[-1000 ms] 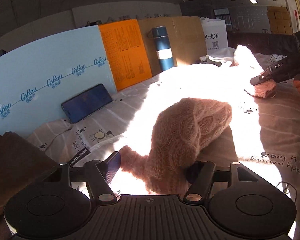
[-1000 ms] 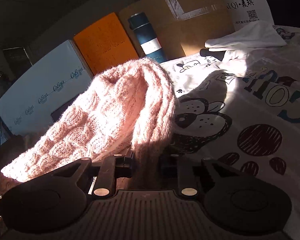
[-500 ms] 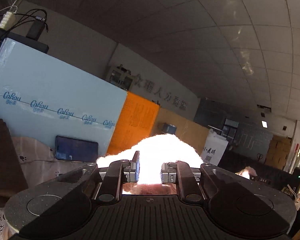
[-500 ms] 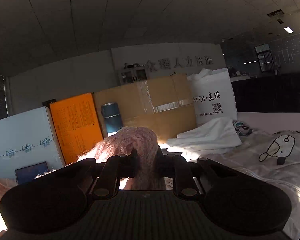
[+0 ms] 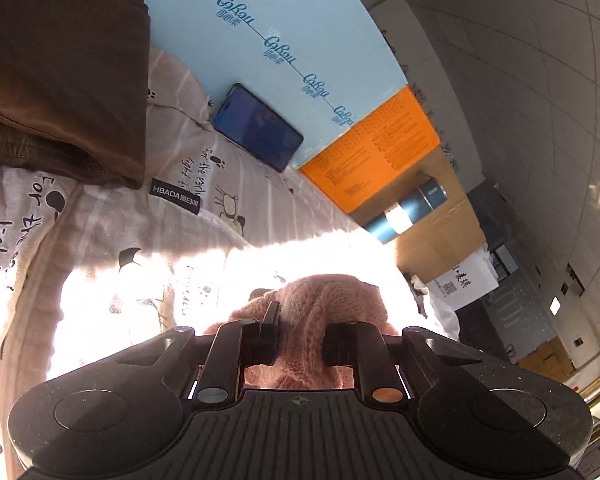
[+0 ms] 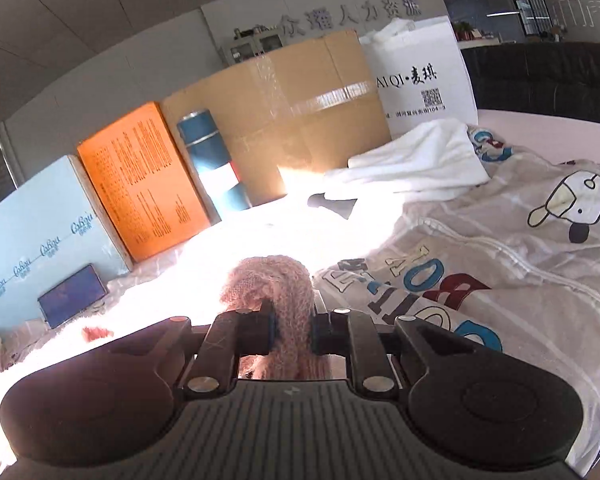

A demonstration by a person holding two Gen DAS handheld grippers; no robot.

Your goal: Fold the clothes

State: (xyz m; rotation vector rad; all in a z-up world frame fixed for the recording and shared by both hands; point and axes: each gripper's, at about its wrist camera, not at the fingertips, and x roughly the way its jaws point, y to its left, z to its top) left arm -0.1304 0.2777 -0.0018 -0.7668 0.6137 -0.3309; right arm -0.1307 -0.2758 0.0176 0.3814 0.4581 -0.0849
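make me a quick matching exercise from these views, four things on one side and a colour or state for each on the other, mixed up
Things:
1. phone
2. pink knit sweater
3. folded garment
4. white cloth

States:
A. brown, lying at the left on the printed bedsheet
B. leaning against the light blue board
C. lying in front of the white bag
D. pinched between the fingers of both grippers

Pairs: 1-B, 2-D, 3-A, 4-C

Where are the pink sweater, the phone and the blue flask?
pink sweater [image 6: 288, 292]: right wrist view, the bunched knit above the fingers.
phone [image 5: 258, 126]: left wrist view, middle of its dark screen.
blue flask [image 6: 214, 160]: right wrist view, middle of its body.
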